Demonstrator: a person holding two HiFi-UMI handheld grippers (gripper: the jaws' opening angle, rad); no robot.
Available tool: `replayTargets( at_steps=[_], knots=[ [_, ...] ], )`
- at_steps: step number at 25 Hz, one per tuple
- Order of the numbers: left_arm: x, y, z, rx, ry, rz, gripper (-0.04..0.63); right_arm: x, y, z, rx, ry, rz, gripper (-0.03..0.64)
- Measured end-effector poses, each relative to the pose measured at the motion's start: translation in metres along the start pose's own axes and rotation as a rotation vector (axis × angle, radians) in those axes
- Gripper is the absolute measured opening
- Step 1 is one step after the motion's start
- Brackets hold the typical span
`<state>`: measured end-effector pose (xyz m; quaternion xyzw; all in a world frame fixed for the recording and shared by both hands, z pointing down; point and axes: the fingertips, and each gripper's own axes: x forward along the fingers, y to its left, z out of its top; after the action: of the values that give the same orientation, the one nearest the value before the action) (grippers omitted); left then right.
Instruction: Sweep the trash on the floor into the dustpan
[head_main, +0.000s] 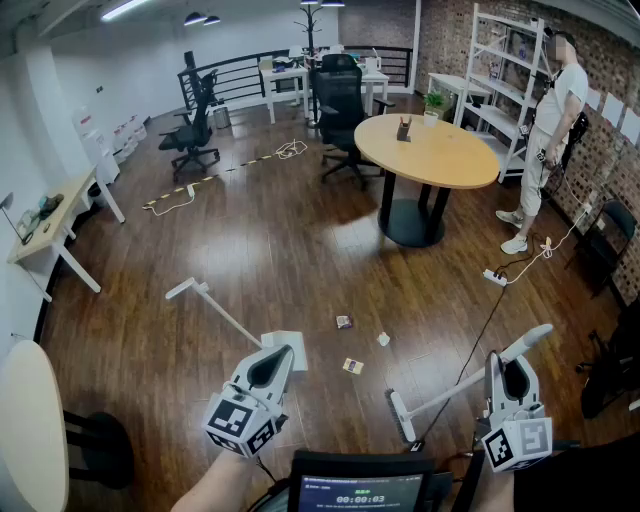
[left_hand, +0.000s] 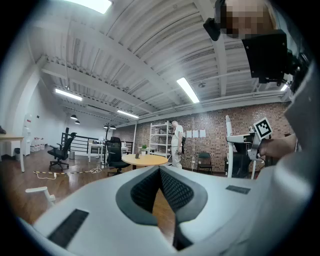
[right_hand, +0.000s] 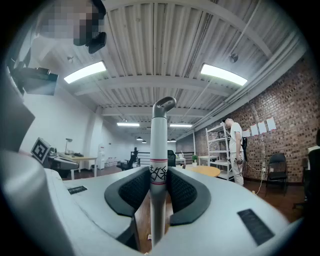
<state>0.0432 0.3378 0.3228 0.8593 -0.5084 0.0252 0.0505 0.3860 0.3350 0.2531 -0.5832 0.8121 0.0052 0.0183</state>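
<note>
Three small scraps of trash lie on the dark wood floor ahead of me. A white long-handled dustpan stands on the floor at the left, its handle slanting away to the left. My left gripper hovers just over the pan, shut, with nothing between its jaws. My right gripper is shut on the white broom handle. The broom head rests on the floor near my feet.
A round wooden table stands ahead at right, with a person beside shelving beyond it. A power strip and cable lie on the floor at right. Office chairs and a desk ring the room.
</note>
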Motion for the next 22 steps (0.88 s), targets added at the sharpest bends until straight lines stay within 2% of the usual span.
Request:
replayTargets(
  at_steps=[8, 15, 18, 22],
  knots=[
    [-0.01, 0.076, -0.001, -0.012, 0.002, -0.009, 0.011, 0.055, 0.043, -0.015, -0.024, -0.006, -0.028, 0.135],
    [-0.033, 0.148, -0.016, -0.044, 0.0, -0.054, 0.01, 0.098, 0.096, -0.032, -0.055, -0.012, -0.076, 0.137],
    [-0.02, 0.17, -0.019, -0.04, 0.017, -0.065, 0.011, 0.128, 0.104, -0.032, -0.068, -0.008, -0.084, 0.135],
    [0.023, 0.192, -0.025, -0.033, 0.026, -0.068, 0.01, 0.174, 0.095, -0.044, -0.072, 0.002, -0.077, 0.137]
  ],
)
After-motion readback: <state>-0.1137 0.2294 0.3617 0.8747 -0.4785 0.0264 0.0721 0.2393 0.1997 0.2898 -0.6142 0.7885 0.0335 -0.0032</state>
